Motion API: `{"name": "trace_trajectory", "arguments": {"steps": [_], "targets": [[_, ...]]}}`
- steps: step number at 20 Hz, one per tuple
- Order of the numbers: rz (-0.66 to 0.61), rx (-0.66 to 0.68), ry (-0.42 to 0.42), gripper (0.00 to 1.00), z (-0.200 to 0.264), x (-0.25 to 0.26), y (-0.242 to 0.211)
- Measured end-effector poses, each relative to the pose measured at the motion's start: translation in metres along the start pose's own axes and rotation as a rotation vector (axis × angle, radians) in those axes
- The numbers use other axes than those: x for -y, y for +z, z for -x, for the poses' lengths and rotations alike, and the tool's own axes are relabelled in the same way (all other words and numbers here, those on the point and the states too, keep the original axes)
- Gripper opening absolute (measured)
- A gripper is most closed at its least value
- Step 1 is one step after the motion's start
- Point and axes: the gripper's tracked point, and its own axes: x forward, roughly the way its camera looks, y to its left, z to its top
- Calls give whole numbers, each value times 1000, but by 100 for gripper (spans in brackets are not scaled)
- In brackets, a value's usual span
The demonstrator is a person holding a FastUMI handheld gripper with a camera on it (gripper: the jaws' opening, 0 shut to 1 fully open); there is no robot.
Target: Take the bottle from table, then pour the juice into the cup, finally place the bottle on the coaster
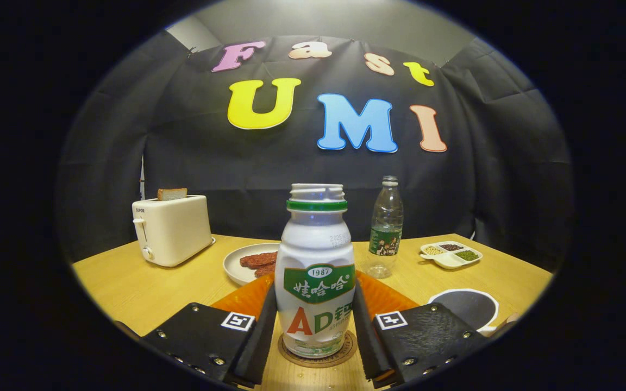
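The gripper (pixel 315 331) is nearest, its two fingers (pixel 261 331) standing either side of the lower body of the bottle (pixel 317 271), apparently touching its flanks, though whether they press or merely rest against it cannot be told from here. The bottle is a small white plastic drink bottle with a green band at the neck and no cap on its open mouth; it stands upright on a round coaster (pixel 318 355) that lies on the wooden tabletop (pixel 128 288) between the fingers. Since it already sits on the coaster, the last step of the task looks to be at or near its end, though that is only a judgement. The bottle should be light, with thin walls that give under a hard squeeze, and its smooth printed sleeve may slide; the waisted part just below the label looks the firmest place to hold, low enough to keep it steady, and with the mouth open it must stay upright. Just behind the bottle lies an orange mat or tray (pixel 383 296). To the right of the fingers, near them, is a white cup (pixel 468 307) with a dark inside. Further back sit a white plate (pixel 237 266) carrying reddish strips of food, a clear water bottle (pixel 386 228) and a small divided dish (pixel 451 255) of grains. Farthest, on the left, stands a cream toaster (pixel 171 228) with a slice of bread (pixel 171 193) poking out of it.
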Motion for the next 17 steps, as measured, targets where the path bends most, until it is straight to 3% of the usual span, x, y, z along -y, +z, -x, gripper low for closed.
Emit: {"name": "trace_trajectory", "arguments": {"steps": [7,9,10,12,17], "targets": [[-41,2,-15,68,-2,8,-3],[-63,12,-1,73,-1,5,1],[-74,19,13,86,0,1,3],[-72,24,8,97,5,5,7],[-102,34,32,96,22,5,27]]}}
